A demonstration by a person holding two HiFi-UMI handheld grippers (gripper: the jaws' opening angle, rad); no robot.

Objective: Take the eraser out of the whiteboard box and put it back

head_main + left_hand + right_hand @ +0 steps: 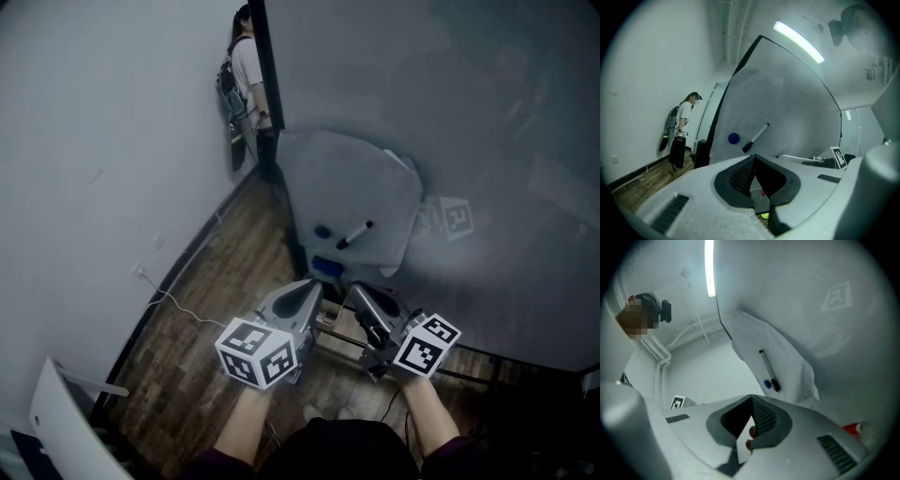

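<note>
A small blue block (pixel 325 266) sits just ahead of the left gripper (pixel 754 158), too dim to name. That gripper and the right gripper (pixel 751 399) are pinched closed, holding nothing.

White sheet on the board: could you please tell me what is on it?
A marker and a small blue disc sit on the white sheet. Whatever lies behind the sheet is covered.

A marker (pixel 354 235) is noted on the whiteboard (pixel 356 183), with a round magnet (pixel 322 231) just left of it. A person (pixel 247 70) is placed behind, further left. The left gripper (pixel 302 292) and right gripper (pixel 362 296) are held side by side before the whiteboard.
</note>
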